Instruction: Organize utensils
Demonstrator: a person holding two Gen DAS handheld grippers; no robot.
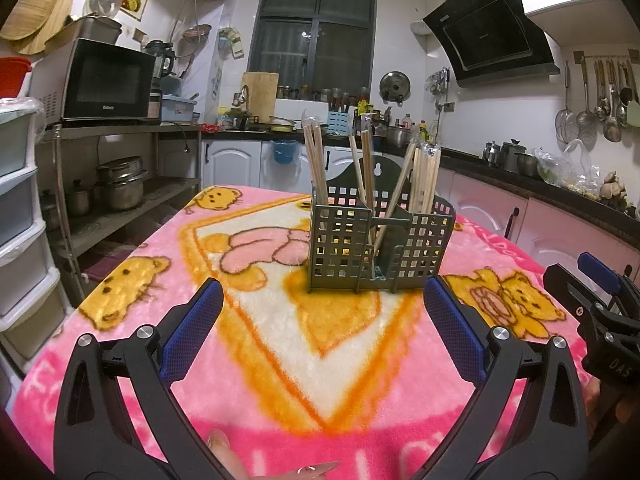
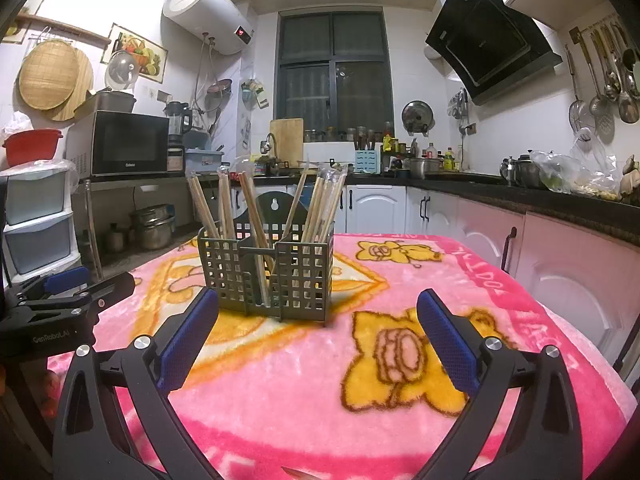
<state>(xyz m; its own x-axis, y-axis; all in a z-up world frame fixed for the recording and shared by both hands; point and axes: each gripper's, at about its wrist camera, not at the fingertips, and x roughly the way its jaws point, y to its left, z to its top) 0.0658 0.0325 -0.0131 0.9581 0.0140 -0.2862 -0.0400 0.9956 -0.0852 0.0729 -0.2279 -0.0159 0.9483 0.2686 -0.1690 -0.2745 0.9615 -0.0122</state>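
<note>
1. The left hand-held gripper hovers low over the tabletop, which is covered by a pink cartoon-bear blanket. Its blue-padded jaws stand wide apart and hold nothing.
2. Straight ahead of it, slightly right of its centre line, stands the grey lattice utensil holder, upright on the blanket. Its near corner lies just beyond the fingertips, not touching them.
3. Wooden chopsticks stand in the holder's compartments, long axes near vertical, tops fanning outward. One bundle leans left, a few stand in the middle, and a denser bundle fills the right compartment.
4. In the right wrist view, the same holder sits ahead and left of the right hand-held gripper, whose jaws are likewise spread wide and empty. Its left fingertip is very close to the holder's lower left corner, though I cannot tell whether they touch.
5. Both grippers sit about equally near; the left gripper shows at the edge of the right view, level with the holder's base.
6. Judging by this layout, no loose utensil remains on the blanket, so sorting looks largely complete. Any further grasp would have to come from above, closing across a stick's upright shaft rather than along it.
</note>
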